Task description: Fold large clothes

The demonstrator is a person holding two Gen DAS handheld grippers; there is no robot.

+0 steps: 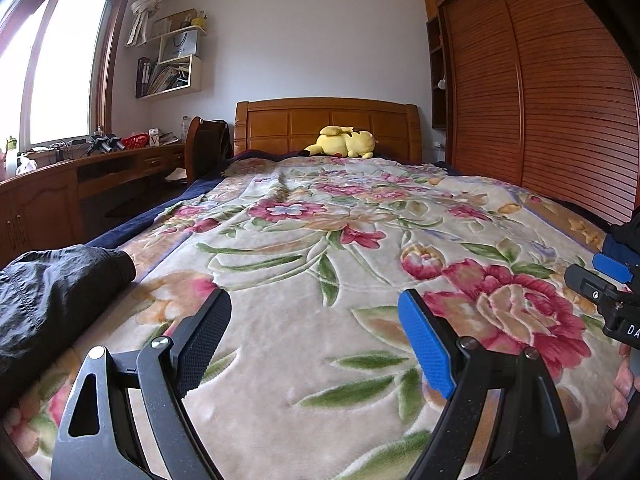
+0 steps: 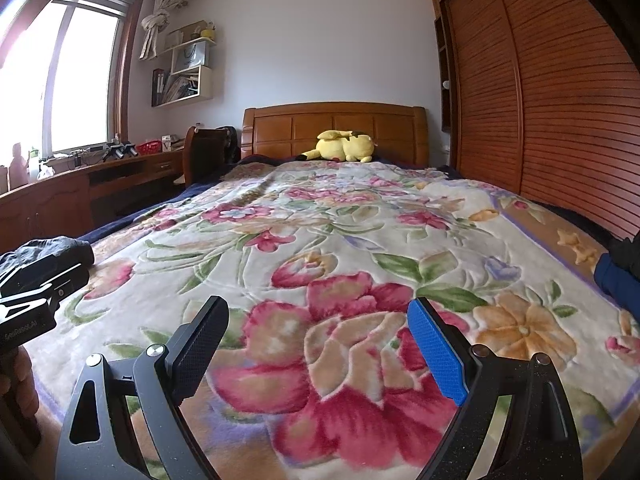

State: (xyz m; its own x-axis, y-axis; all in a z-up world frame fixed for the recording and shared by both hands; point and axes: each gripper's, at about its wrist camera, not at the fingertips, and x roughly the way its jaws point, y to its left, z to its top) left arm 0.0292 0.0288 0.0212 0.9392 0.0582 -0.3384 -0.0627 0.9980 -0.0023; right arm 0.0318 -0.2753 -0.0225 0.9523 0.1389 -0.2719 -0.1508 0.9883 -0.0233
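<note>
Presently: plush floral blanket (image 1: 320, 264) (embossed, cream with pink blooms) covers the bed. Black crinkled garment (image 1: 52, 304), shell-like weave, lies at nine o'clock, cut off by the frame. Dark blue cloth (image 2: 616, 276) at three o'clock, mostly hidden. Left gripper (image 1: 316, 340) and right gripper (image 2: 320, 344): fingers spread, nothing between them.

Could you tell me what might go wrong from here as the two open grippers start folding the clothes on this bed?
1. The black garment lies bunched at the blanket's left edge; a pull could slide it off the bed.
2. The dark clothes sit at the opposite edge, so the two could get mixed up.
3. The left gripper and right gripper hang open over plush blanket; a low pinch might catch the blanket instead.
</note>
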